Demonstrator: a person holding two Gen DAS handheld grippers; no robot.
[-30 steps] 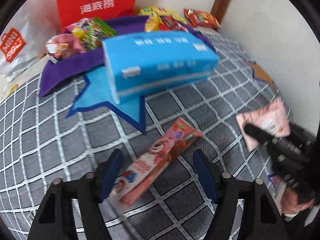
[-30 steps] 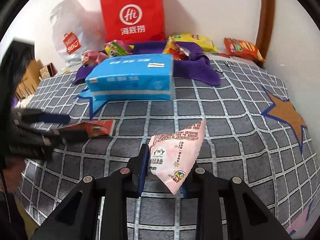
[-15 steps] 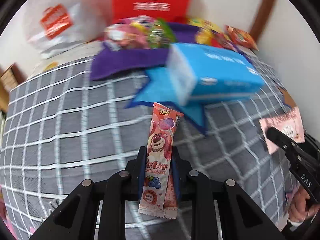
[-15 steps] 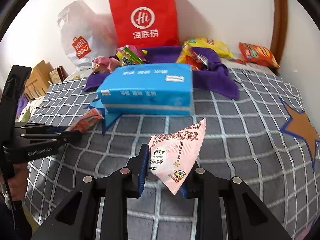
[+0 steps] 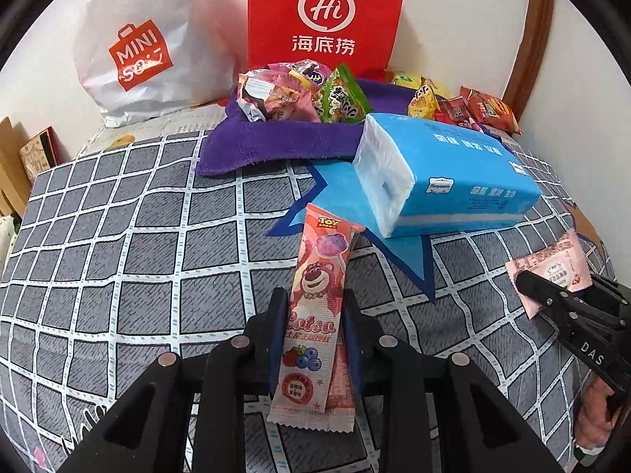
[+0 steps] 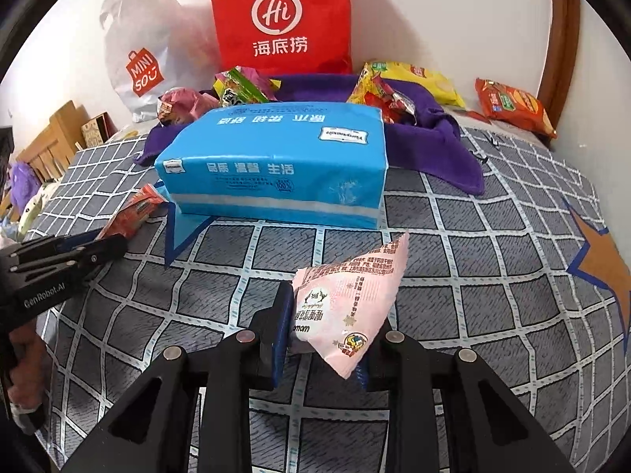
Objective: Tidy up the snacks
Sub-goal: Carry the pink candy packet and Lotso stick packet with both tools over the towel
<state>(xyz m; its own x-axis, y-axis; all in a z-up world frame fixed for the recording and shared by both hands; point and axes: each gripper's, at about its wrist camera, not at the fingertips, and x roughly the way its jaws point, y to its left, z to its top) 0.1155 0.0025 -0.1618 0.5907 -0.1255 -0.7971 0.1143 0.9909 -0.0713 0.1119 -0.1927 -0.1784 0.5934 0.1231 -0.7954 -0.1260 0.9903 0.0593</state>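
Grey checked bedspread across frame, red bag upper centre. Left wrist view: left gripper clamped on Lotso snack stick, lower centre, wrapper standing up between the fingers toward blue tissue pack. Right wrist view: right gripper clamped on pink snack packet, lower centre, packet corner tilted toward upper right, tissue pack beyond.

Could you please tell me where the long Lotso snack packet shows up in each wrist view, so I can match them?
Left wrist: Lotso snack packet at bottom centre, clamped in the left tongs.
Right wrist: its tip at far left, beside the blue tissue pack.
Shared landmark: red Haidilao bag.
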